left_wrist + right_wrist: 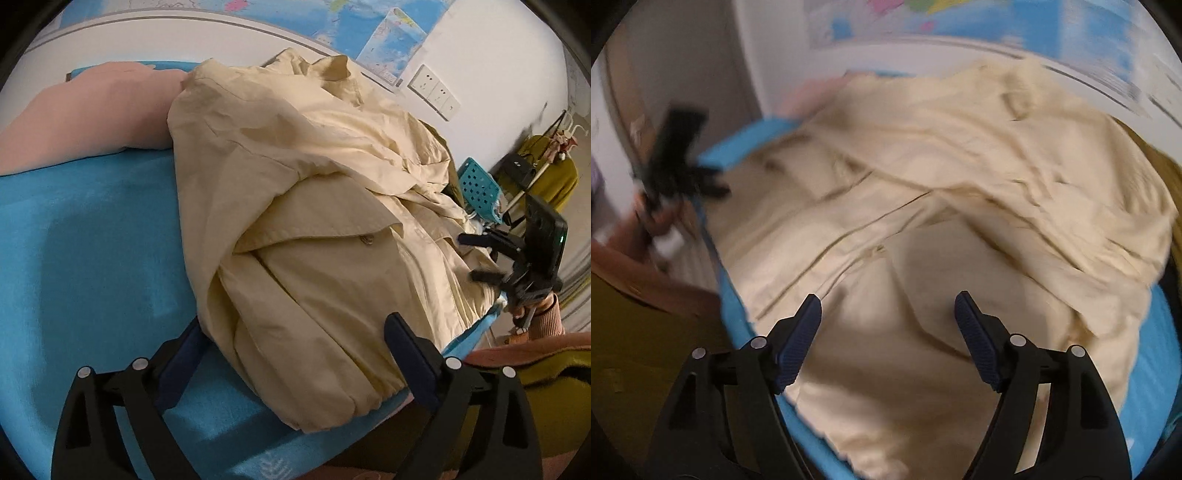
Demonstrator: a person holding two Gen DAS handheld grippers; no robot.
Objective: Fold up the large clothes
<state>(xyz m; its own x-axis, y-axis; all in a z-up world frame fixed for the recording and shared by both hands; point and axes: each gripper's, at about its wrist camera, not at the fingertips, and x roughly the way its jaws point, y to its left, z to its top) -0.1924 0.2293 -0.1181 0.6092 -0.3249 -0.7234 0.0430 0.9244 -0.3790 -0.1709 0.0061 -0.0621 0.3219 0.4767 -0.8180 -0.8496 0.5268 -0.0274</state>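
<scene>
A large cream jacket (314, 221) lies crumpled in a heap on a blue-covered table (85, 236); it fills the right wrist view (942, 221), which is blurred. My left gripper (295, 325) is open, its fingers on either side of the jacket's near hem, holding nothing. My right gripper (888, 299) is open just above the jacket's lower part. The right gripper also shows in the left wrist view (476, 254) at the jacket's right edge, open. The left gripper shows in the right wrist view (701, 181), blurred.
A pink garment (85, 114) lies at the table's far left. A wall with maps (395, 40) and sockets (436, 92) stands behind. A teal perforated chair (478, 188) and a clothes rack (546, 155) are at the right. The table's front edge (727, 295) is close.
</scene>
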